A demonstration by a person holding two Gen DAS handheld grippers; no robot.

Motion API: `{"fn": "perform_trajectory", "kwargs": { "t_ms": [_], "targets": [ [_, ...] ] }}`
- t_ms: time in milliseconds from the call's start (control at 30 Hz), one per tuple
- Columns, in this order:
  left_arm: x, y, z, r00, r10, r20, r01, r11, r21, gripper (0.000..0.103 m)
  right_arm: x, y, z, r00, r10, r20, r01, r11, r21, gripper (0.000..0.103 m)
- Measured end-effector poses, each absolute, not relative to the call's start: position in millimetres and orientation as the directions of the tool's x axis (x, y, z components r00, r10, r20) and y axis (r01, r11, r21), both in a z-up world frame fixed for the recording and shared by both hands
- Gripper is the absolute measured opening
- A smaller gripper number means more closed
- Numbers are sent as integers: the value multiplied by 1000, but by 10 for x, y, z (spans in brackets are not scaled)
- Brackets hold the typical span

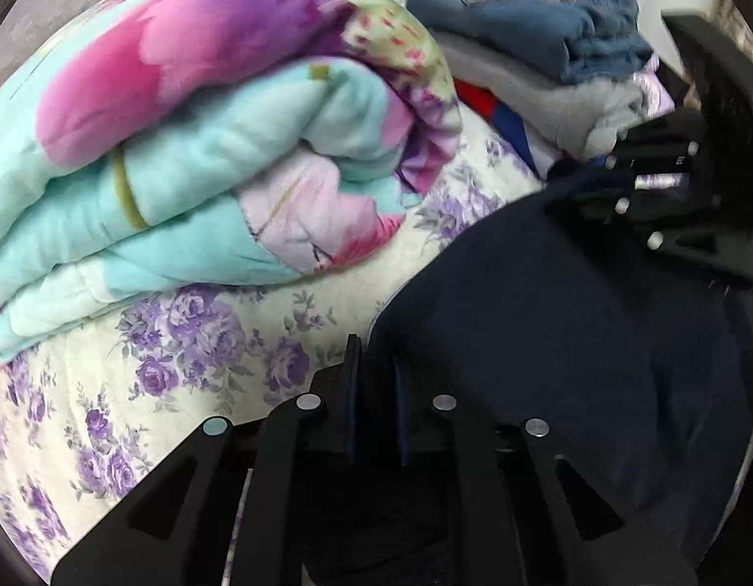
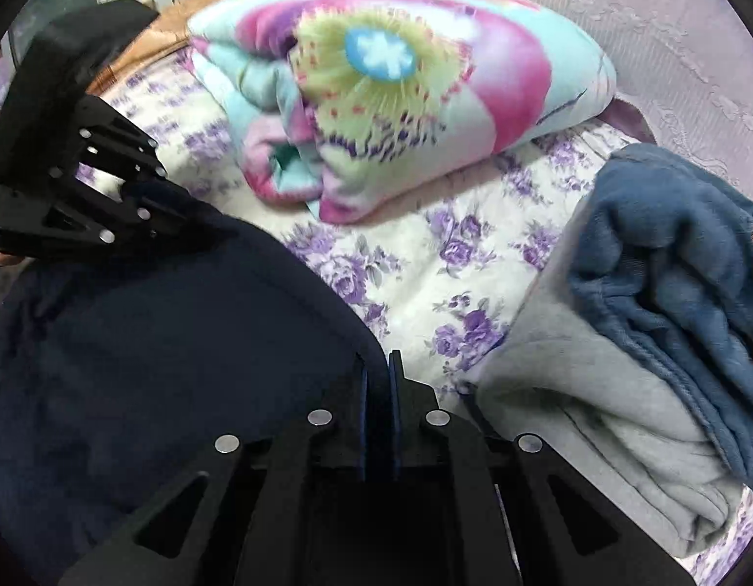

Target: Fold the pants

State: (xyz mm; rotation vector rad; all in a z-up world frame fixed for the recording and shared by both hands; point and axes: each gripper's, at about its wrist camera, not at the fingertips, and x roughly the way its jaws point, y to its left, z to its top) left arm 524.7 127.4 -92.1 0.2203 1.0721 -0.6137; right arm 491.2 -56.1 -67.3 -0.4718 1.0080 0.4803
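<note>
Pants point(image 1: 547, 342) pinched by both grippers (navy, on bedsheet point(image 1: 181, 366)).

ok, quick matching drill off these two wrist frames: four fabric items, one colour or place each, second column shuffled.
Items:
1. dark navy pants
2. floral quilt, rolled
3. blue fleece garment
4. grey sweatshirt, folded

Descriptions:
A. directly under the blue fleece
B. pink and turquoise, on the purple-flowered bedsheet
C. top of the stack
D. edge pinched in both grippers' jaws

Pairs: 1-D, 2-B, 3-C, 4-A
</note>
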Motion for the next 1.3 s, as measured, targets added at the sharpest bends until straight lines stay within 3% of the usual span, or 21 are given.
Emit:
{"fn": "perform_trajectory", "kwargs": {
  "t_ms": [200, 433, 667, 867, 1133, 1167, 1200, 1233, 1267, 1300],
  "targets": [
    [4838, 1474, -435, 406, -406, -819, 588, 802, -106, 12, 4335, -604, 20, 482, 265, -835, -610, 786, -103, 8],
    [3651, 1679, -46, 479, -512, -713, 639, 760, -117, 11, 2978, -505, 545, 484, 387, -785, -660, 750, -37, 7],
    [2393, 1925, -343, 490, -522, -699, 622, 771, -140, 11, 1849, -76, 4, 391, 390, -834, -672, 740, 31, 8],
    [2146, 2094, -865, 440, -524, -730, 584, 784, -210, 11, 1634, 135, -613, 329, 351, -877, -640, 765, 66, 8],
    [1981, 2120, -743, 432, -520, -737, 631, 758, -165, 16, 1616, 101, -756, 325, 370, -870, -605, 789, 110, 8],
    [1926, 2119, -710, 435, -516, -738, 633, 758, -156, 22, 1610, 109, -755, 329, 368, -870, -604, 790, 106, 8],
    [1843, 2115, -656, 440, -514, -736, 636, 758, -149, 45, 1596, 110, -751, 334, 366, -868, -606, 790, 100, 8],
    [1746, 2113, -599, 436, -530, -727, 649, 745, -154, 58, 1581, 115, -746, 341, 365, -866, -609, 788, 92, 8],
    [1649, 2111, -539, 446, -543, -712, 661, 736, -146, 81, 1586, 113, -749, 341, 367, -865, -608, 789, 94, 8],
    [1577, 2114, -478, 462, -544, -700, 668, 733, -128, 91, 1592, 107, -753, 339, 370, -865, -603, 792, 102, 8]
  ]
}}
